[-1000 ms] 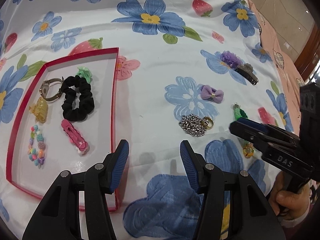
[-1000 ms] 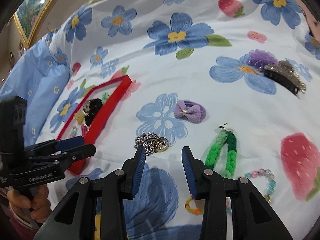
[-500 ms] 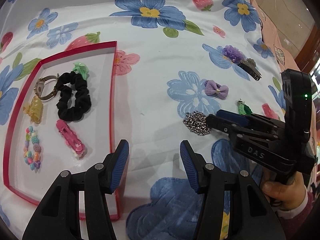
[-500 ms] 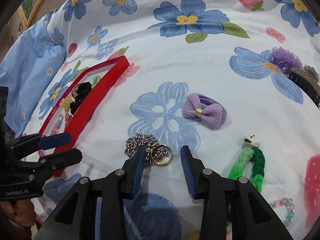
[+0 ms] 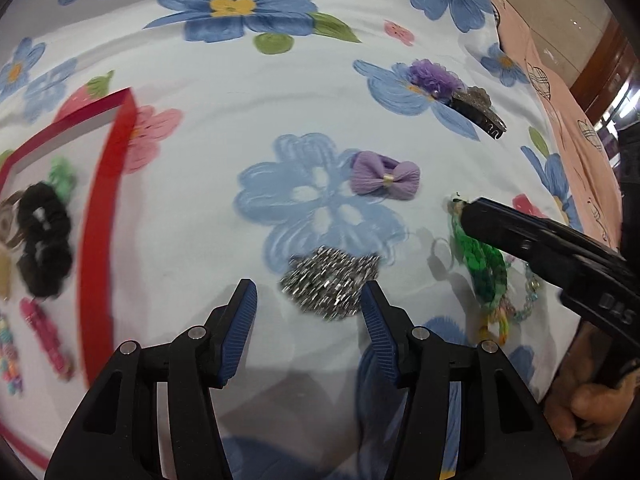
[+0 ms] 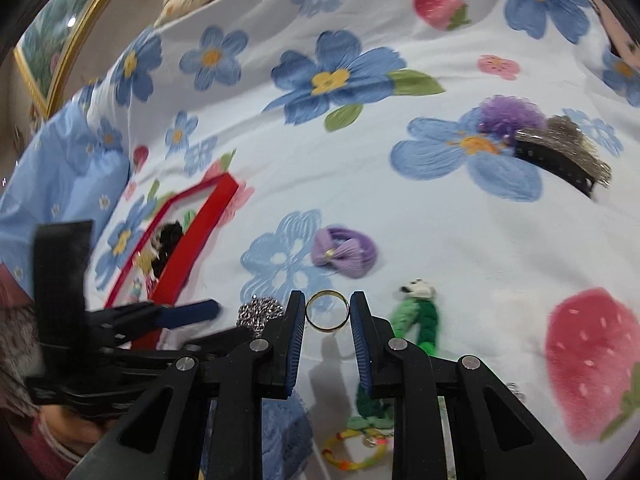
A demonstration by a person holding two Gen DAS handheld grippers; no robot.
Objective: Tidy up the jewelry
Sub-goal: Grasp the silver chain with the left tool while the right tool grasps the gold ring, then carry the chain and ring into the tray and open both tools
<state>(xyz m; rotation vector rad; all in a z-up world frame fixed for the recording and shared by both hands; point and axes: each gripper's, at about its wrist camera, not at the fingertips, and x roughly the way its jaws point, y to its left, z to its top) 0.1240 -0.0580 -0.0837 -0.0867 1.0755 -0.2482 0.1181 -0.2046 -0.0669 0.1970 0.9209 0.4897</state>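
The white quilted bedspread (image 5: 224, 128), printed with blue flowers and strawberries, lies soft and slightly rumpled under everything. At nine o'clock in the left wrist view sits the shallow red-rimmed rectangular tray (image 5: 100, 216), already holding a black fabric scrunchie (image 5: 42, 240) and a pink plastic hair clip (image 5: 42, 328). A moment ago the thin gold metal ring (image 6: 327, 316) lay against the heap of silver chain links (image 5: 332, 284); now it is off the bedspread, standing between the ribbed blue pads of the right tool (image 6: 326, 316), whose jaws are closing on it and seem to touch its edges. That likely means one more piece is ready to go to the tray. The left tool (image 5: 308, 300) has swung from the tray side toward the chain and hangs over it, released and grasping nothing, chain at its twelve o'clock. Toward two o'clock lie a lilac ribbed-fabric bow (image 5: 386, 178) and a green braided cord loop (image 5: 480, 264), both soft and untouched.
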